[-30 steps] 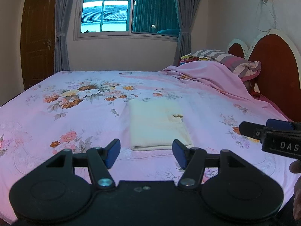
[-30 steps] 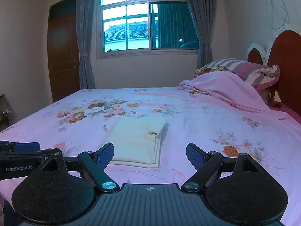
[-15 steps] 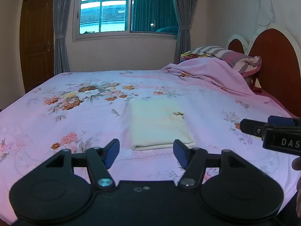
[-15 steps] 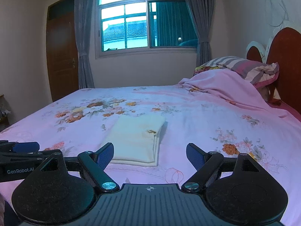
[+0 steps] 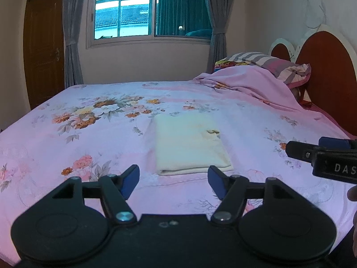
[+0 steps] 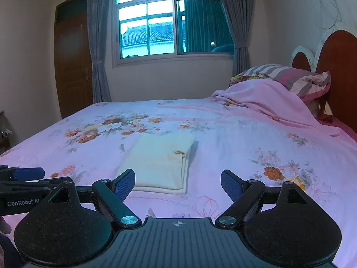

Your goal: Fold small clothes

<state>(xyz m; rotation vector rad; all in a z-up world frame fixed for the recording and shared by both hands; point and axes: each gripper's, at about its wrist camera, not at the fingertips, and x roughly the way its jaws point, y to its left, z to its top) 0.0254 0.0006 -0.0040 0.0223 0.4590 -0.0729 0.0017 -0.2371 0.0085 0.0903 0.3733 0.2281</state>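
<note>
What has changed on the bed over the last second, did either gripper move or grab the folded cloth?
Only the left gripper changed: its jaws are opening a little wider, with nothing between them. Nothing was taken hold of or let go. The folded cloth lies flat in the same spot on the bedsheet, and the right gripper stays open and empty, hovering short of it.

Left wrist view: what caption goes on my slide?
Folded cloth on the bed, left gripper opening, empty.

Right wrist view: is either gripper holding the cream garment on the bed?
No. The folded cream garment lies flat on the bedsheet, clear of the right gripper.
</note>
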